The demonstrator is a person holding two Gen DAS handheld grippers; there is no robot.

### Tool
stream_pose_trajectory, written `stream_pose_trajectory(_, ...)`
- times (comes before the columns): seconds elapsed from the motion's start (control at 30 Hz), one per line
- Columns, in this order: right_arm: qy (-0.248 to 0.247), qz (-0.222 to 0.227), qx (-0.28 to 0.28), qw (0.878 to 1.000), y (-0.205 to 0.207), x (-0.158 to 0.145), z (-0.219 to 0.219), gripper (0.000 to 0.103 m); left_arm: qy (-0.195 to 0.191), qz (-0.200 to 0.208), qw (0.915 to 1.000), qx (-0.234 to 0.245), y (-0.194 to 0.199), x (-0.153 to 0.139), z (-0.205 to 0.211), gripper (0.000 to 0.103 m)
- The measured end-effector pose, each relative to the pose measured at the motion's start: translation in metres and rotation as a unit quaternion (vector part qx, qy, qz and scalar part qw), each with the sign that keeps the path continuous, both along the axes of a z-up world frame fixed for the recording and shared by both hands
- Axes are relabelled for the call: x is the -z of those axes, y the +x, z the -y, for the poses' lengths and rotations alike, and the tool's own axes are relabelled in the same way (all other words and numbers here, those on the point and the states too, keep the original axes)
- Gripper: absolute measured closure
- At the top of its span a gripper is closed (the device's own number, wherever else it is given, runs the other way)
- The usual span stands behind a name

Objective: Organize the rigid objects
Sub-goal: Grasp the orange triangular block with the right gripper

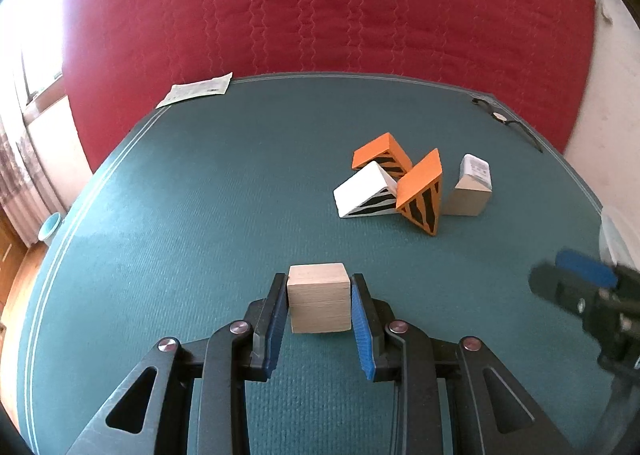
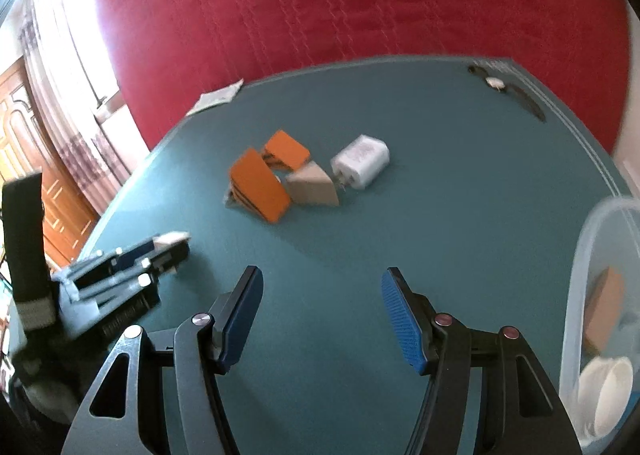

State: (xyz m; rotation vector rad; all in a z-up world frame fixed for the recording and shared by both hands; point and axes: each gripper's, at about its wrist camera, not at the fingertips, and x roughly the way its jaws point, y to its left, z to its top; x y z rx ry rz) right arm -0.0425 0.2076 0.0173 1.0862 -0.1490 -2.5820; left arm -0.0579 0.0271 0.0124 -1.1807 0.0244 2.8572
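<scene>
Now left tool (image 1: 319,297) clenched on wooden cube (image 1: 319,298), right tool (image 2: 322,313) released above green mat (image 2: 440,183)

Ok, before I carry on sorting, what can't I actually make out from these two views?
- Clear bin, right wrist view: cut by the right edge; contents blurred behind its wall.
- Wooden cube in the left gripper: underside hidden, left wrist view.
- Wristwatch: too small to read.
- White charger: label blurred.

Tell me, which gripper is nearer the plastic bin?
Right. The right gripper hangs open just beside the bin; the left gripper, clamping a wooden cube, sits farther off.
</scene>
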Motion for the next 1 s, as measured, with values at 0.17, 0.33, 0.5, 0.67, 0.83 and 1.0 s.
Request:
stream_pose_trajectory(0.17, -0.019, -0.019, -0.038, 0.999, -0.019, -0.010, 0.022, 0.040, -0.003, -0.010, 0.9999, -0.007, 0.004, -0.001, 0.002, 0.071)
stream_pose_trajectory(0.33, -0.028, -0.031, -0.071, 0.997, -0.037, -0.016, 0.044, 0.040, 0.004, -0.002, 0.9998, -0.019, 0.003, 0.003, 0.008, 0.071)
stream_pose_trajectory(0.5, -0.008, -0.038, -0.085, 0.996, -0.055, -0.014, 0.059, 0.040, 0.017, 0.001, 0.9990, -0.043, 0.001, 0.004, 0.017, 0.071)
stream_pose_trajectory(0.67, 0.005, -0.038, -0.111, 0.993, -0.069, -0.010, 0.071, 0.040, 0.017, 0.001, 0.9987, -0.047, 0.002, 0.004, 0.019, 0.071)
stream_pose_trajectory(0.83, 0.022, -0.040, -0.127, 0.991, -0.076, -0.007, 0.083, 0.041, 0.021, 0.007, 0.9985, -0.049, 0.001, 0.005, 0.023, 0.071)
stream_pose_trajectory(1.0, 0.036, -0.029, -0.131, 0.990, -0.075, -0.001, 0.080, 0.062, 0.022, 0.009, 0.9983, -0.053, 0.001, 0.006, 0.024, 0.071)
